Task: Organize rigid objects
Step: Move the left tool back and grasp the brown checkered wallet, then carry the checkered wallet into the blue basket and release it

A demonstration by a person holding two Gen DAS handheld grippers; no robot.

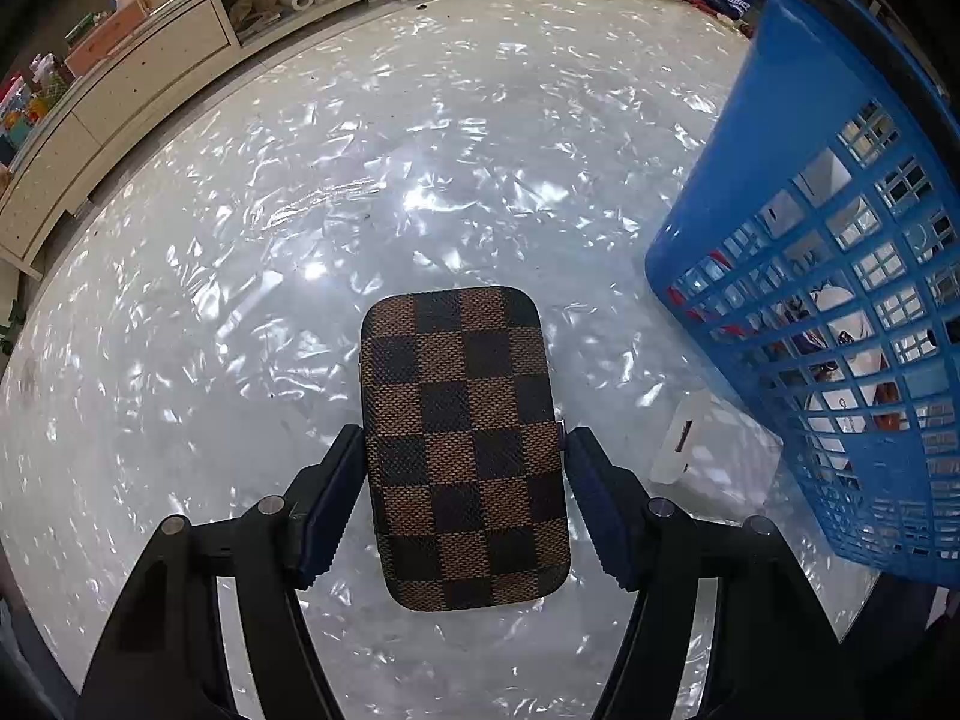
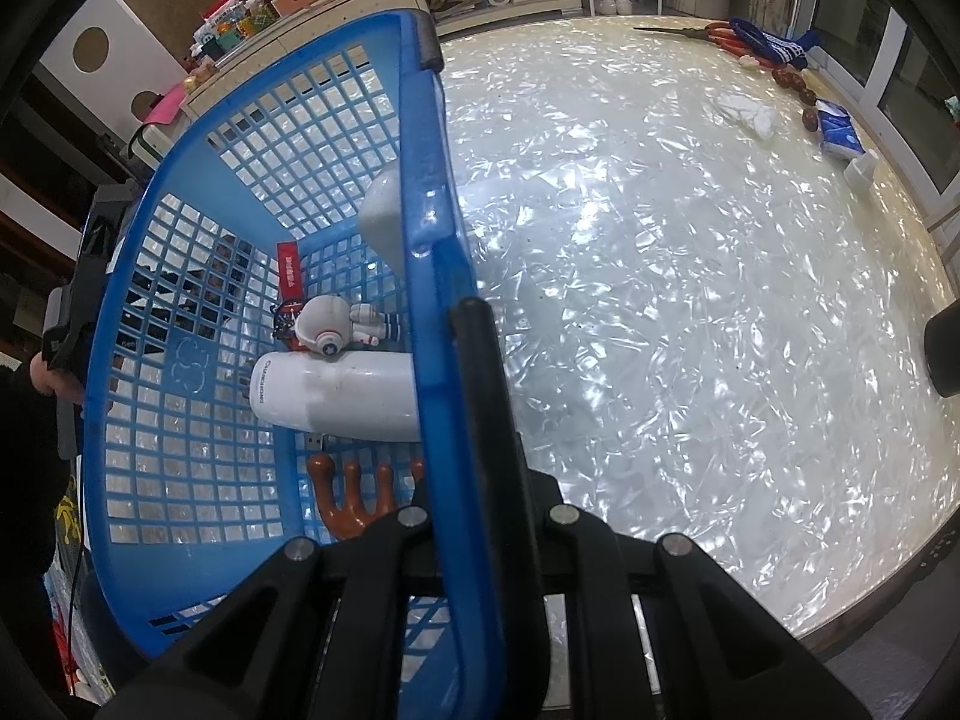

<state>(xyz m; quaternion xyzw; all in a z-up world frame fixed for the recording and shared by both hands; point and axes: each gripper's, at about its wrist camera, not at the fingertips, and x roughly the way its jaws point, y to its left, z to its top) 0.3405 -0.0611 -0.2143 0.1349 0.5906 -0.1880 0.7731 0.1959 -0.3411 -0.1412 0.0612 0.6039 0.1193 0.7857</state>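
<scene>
White bottle (image 2: 336, 396) reads roughly "CHANGHONG".

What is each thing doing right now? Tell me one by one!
Checkered case: flat on the table, closed, between the left gripper's pads.
Blue basket: tilted, rim clamped by the right gripper.
White bottle: lying on its side in the basket.
Astronaut toy: lying in the basket.

Case (image 1: 465, 450) is chequered in dark brown and tan, woven texture. Table (image 1: 300, 210) is covered in a white, pearly, crackled shimmer. Basket (image 2: 252, 276) is moulded in solid blue with a grid lattice. Inside it: bottle (image 2: 336, 396) finished white with grey lettering, astronaut figure (image 2: 336, 327) coloured white, blue-striped legs. Gripper fingers (image 1: 333, 510) are black, pads dark blue.
</scene>
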